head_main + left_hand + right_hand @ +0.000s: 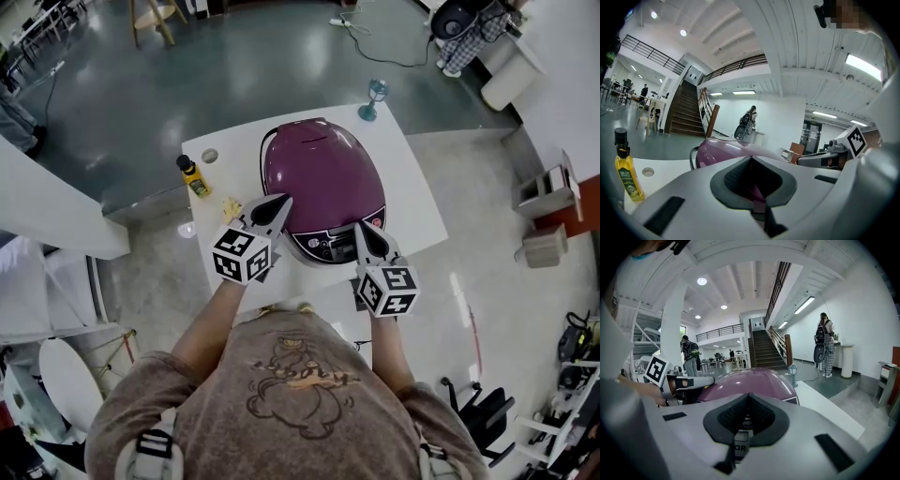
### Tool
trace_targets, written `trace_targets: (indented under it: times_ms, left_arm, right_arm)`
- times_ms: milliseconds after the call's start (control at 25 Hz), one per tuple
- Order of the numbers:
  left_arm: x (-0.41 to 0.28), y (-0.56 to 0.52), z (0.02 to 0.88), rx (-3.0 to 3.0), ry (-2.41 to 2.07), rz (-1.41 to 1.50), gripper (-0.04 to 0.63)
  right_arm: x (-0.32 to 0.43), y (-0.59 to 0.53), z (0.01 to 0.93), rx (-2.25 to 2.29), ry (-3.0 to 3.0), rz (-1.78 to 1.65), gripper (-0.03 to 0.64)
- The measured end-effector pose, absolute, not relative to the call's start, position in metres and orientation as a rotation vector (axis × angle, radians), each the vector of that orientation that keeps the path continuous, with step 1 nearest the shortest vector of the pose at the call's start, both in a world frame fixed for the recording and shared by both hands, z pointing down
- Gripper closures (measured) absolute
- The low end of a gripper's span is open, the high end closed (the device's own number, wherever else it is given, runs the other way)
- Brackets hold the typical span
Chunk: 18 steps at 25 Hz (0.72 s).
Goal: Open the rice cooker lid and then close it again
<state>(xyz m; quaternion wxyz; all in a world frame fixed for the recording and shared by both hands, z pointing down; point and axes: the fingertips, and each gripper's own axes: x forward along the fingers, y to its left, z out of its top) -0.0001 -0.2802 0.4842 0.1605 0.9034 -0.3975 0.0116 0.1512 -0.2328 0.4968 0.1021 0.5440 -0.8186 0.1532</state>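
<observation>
Rice cooker (319,173), lid down. My left hand-held gripper (284,200) and right hand-held gripper (360,227): jaws together, empty, at its front. Opening pending, I judge; next, release the lid.

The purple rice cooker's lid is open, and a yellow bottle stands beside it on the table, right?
No, the rice cooker's lid is shut, as the head view shows. The yellow bottle does stand beside it on the table.
</observation>
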Motion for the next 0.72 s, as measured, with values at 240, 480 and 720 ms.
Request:
trace_targets:
  times_ms: [240, 480, 720]
  left_arm:
    - [-0.0005, -0.2805, 0.4841, 2.576, -1.134, 0.034, 0.574]
    - [-0.0006, -0.2808, 0.4847, 2.576, -1.136, 0.042, 0.574]
    - [-0.0006, -0.2798, 0.4826, 2.573, -1.142, 0.04, 0.574]
  right_arm:
    - [0.147, -0.2357, 0.5007, 1.571, -2.405, 0.459, 0.615]
    - [0.1464, -0.2367, 0.5018, 1.552, -2.402, 0.482, 0.615]
    - [0.1457, -0.2356, 0.5005, 1.512, -2.412, 0.48, 0.618]
